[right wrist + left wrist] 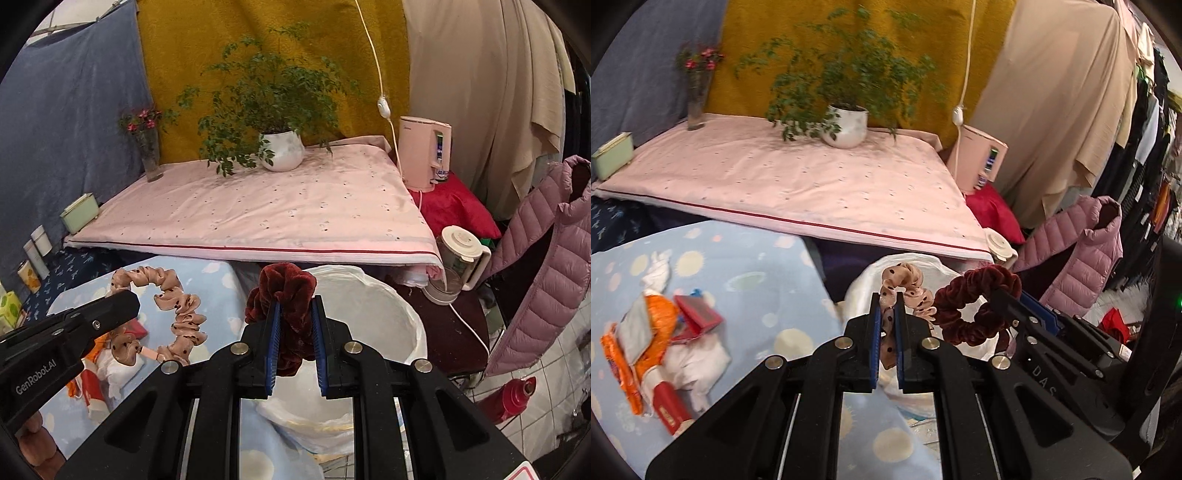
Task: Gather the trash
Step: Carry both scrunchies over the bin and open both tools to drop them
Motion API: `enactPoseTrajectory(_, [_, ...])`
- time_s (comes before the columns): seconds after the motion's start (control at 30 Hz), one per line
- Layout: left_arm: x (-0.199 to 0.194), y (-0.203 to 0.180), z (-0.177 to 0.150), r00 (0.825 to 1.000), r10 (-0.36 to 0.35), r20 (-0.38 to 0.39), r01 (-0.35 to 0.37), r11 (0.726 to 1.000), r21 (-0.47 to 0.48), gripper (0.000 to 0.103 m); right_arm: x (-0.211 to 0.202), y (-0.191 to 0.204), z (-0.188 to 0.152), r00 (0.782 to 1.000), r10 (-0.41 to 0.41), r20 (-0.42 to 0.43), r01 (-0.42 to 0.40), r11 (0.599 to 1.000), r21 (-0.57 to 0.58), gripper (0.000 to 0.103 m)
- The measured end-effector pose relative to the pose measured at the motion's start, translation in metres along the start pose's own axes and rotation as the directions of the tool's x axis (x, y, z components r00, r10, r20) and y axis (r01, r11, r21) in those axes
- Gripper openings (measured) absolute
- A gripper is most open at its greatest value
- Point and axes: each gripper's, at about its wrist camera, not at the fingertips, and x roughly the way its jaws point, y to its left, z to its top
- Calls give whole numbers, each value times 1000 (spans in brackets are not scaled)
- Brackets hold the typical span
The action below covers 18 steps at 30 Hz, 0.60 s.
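My left gripper (888, 299) is shut on a beige dotted scrunchie band (905, 280), held over the rim of a white bag-lined bin (862, 286). Beside it, my right gripper (999, 297) holds a dark red velvet scrunchie (971, 306). In the right wrist view, the right gripper (295, 301) is shut on the velvet scrunchie (286, 284) above the bin (388, 299). The left gripper (125, 302) carries the beige band (181, 314) to its left. Trash lies on the blue spotted cloth (746, 258): an orange wrapper (659, 321), red boxes (700, 315) and white tissues (659, 271).
Behind stands a pink-covered table (258, 214) with a potted plant (282, 149), a flower vase (149, 155) and a green box (79, 212). A pink appliance (424, 155), a kettle (458, 258), a pink puffer jacket (543, 266) and a red flask (515, 398) are on the right.
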Motion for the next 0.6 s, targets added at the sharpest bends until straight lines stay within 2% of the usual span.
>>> enactPoseTrajectory(0.2, [36,-29,4,999,-14,-41,16,999,43,7,18,-26,-2,999,-24,-29,25,999,40,16])
enactPoseTrajectory(0.3, [50,-36,4,998,-20,-63,23,998,50,11,26,-33,-3,999,-30,-40,32,998,50,19])
enactPoseTrajectory(0.4, [59,-38,4,998,-6,-68,9,999,45,27,31,-38,-4,998,-44,-41,46,997,58,25])
enactPoseTrajectory(0.47, [64,-38,4,998,10,-68,-7,999,39,39,32,-41,-4,998,-53,-37,56,996,67,36])
enactPoseTrajectory(0.6, [66,-34,3,997,23,-78,-20,999,31,40,33,-44,-3,997,-65,-32,67,995,72,40])
